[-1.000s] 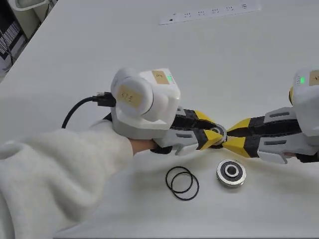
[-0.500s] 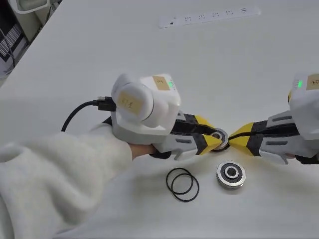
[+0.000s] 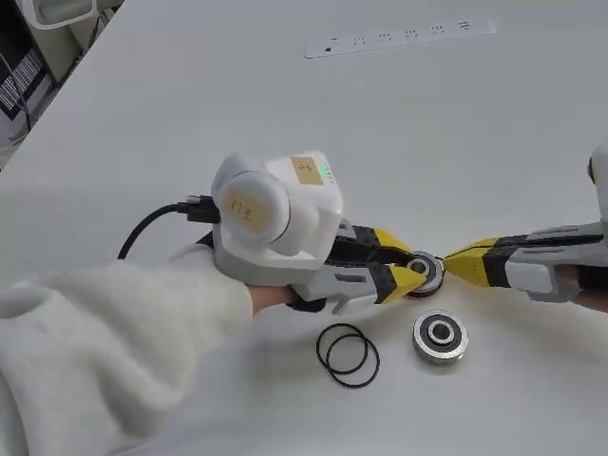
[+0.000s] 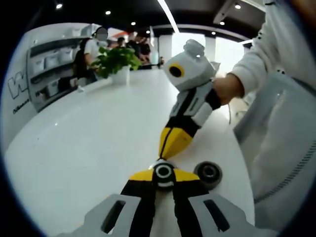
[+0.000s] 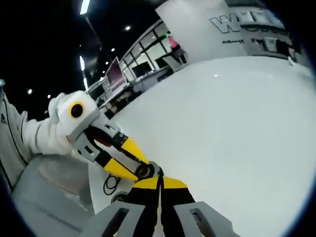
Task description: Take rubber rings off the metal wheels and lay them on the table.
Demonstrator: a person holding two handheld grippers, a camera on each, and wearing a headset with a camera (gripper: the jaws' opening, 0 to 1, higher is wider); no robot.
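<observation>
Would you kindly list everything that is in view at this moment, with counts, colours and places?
held wheel: one, silver, dark middle, between the left gripper's jaws.
loose wheel: one, silver and black, flat on the table, nearer the person than the grippers.
rubber rings: two, black, overlapping on the table beside the loose wheel.
power strip: one, white, far side of the table.
cable: one, black, plugged into the left gripper's back.
potted plant: one, green in a white pot, far end of the table.
table: one, white.
left gripper: white, black and yellow, shut on the held wheel.
right gripper: same colours, jaws together, tip close to the held wheel.
sleeve: white, fleecy, behind the left gripper.
</observation>
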